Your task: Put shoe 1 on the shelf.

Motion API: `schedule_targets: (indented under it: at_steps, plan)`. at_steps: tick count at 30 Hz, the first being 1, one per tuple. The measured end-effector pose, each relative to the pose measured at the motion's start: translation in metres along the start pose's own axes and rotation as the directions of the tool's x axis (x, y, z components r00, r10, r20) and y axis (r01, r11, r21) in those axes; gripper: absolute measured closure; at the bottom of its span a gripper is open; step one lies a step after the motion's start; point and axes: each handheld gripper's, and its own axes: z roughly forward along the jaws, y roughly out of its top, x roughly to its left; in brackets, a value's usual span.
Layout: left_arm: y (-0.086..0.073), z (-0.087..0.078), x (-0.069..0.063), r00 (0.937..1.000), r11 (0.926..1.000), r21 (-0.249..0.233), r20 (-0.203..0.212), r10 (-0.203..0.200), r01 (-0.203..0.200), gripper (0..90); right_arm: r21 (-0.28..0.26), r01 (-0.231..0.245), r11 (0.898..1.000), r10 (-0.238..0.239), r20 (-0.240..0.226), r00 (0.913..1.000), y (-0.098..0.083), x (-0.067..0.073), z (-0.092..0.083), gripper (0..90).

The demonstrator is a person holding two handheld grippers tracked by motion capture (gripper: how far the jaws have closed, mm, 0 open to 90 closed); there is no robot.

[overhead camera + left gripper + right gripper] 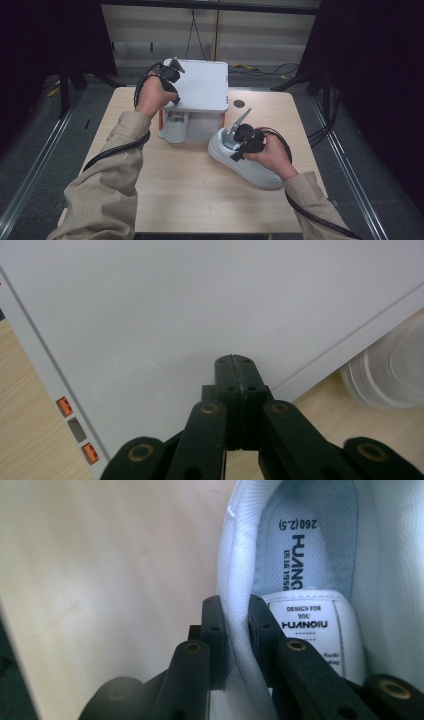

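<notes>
A white sneaker point(252, 170) lies on the wooden table point(190, 200) at the right, toe toward me. My right gripper point(237, 151) is shut on the side wall of its collar. In the right gripper view the padded collar point(239, 565) is pinched between the two fingertips of the right gripper point(235, 612), beside the printed insole point(305, 540). At the back stands a white box point(204, 87) with a flat lid. My left gripper point(175, 98) rests shut, tips down on that lid point(150, 315), with nothing between the closed tips of the left gripper point(233, 360).
A second white shoe point(175, 131) sits against the box's front left corner, and its rounded edge point(395, 375) shows blurred past the lid's rim. A small black disc point(239, 103) lies on the table right of the box. Metal rails run along both sides of the table.
</notes>
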Motion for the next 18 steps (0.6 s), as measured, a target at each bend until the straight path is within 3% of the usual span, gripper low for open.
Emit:
schedule_targets:
  at_steps: [5, 9, 13, 15, 17, 18]
  plan:
    - [-0.003, 0.000, 0.003, 0.9998, 0.9997, -0.022, 0.018, -0.012, 0.012, 90.0, -0.008, 0.043, 0.999, -0.044, -0.094, 0.9946, -0.006, 0.027, 0.006, 79.0]
    - [-0.004, 0.000, 0.002, 0.9997, 0.9993, -0.033, 0.017, -0.018, 0.018, 90.0, 0.036, 0.078, 0.996, -0.074, -0.084, 0.9937, -0.002, 0.044, 0.012, 77.2]
    - [-0.006, 0.000, 0.003, 0.9995, 0.9990, -0.039, 0.025, -0.020, 0.021, 90.0, 0.018, 0.046, 0.999, -0.045, -0.079, 0.9959, 0.003, 0.046, 0.019, 71.7]
    - [-0.007, 0.000, 0.005, 0.9991, 0.9984, -0.048, 0.033, -0.026, 0.028, 90.0, 0.011, 0.038, 0.999, -0.037, -0.048, 0.9982, 0.006, 0.045, 0.021, 61.3]
    - [-0.008, 0.000, 0.006, 0.9984, 0.9976, -0.058, 0.043, -0.037, 0.039, 90.0, 0.009, -0.008, 1.000, 0.009, -0.014, 0.9999, 0.010, 0.042, 0.022, 53.7]
    - [-0.009, 0.000, 0.007, 0.9982, 0.9974, -0.060, 0.048, -0.037, 0.040, 90.0, -0.017, -0.028, 0.999, 0.028, -0.034, 0.9990, 0.011, 0.039, 0.023, 53.8]
